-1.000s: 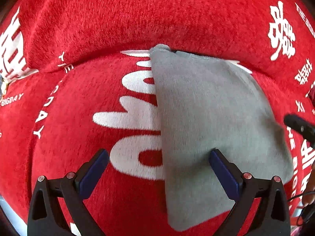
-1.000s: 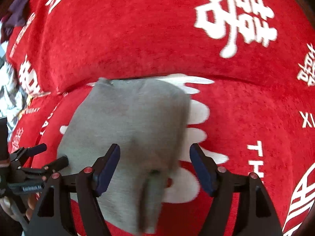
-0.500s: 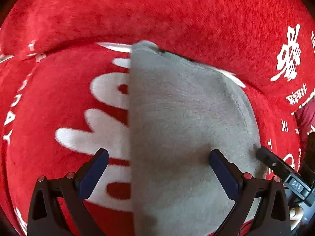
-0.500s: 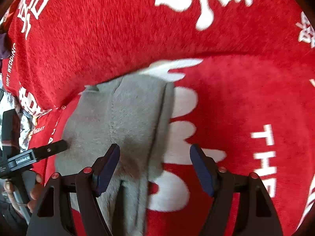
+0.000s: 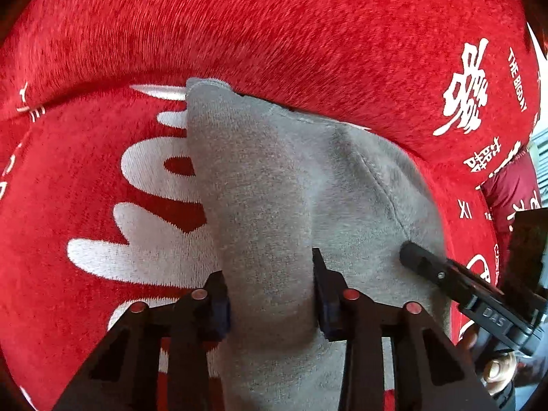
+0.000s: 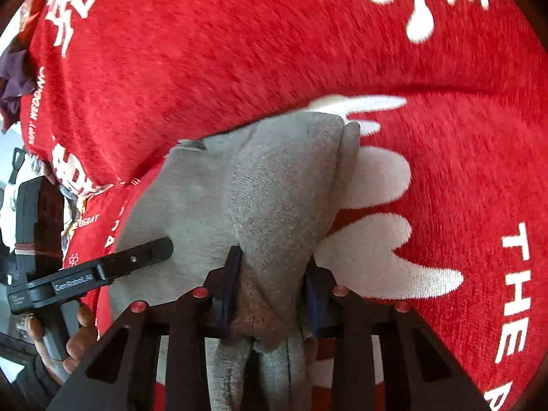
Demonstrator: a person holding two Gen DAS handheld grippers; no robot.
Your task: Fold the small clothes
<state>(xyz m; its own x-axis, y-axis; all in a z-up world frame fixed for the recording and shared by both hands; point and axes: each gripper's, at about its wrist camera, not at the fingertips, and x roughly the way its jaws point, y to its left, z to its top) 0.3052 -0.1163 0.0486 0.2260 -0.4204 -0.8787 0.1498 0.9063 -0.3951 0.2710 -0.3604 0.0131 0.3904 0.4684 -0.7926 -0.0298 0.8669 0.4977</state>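
A small grey knit garment (image 5: pixel 274 171) lies on a red plush cover and is bunched into a ridge at its near edge. My left gripper (image 5: pixel 269 267) has its jaws closing, and its blue pads press on the left ridge of the cloth. My right gripper (image 6: pixel 273 257) is closing too, with its pads pinching the garment (image 6: pixel 274 178) along its right edge. A black finger of the right gripper (image 5: pixel 445 274) rests on the cloth in the left wrist view. In the right wrist view a finger of the left gripper (image 6: pixel 137 260) shows, with a hand (image 6: pixel 78 328) under it.
The red cover (image 5: pixel 274 34) carries large white letters and characters (image 6: pixel 376 257). It rises in a thick fold just behind the garment. A dark purple cloth (image 6: pixel 13 82) and other clutter sit past the cover's left edge.
Both grippers have come down closer to the grey garment. Their jaws have drawn in from wide apart and now squeeze the cloth, which has bunched up between the pads.
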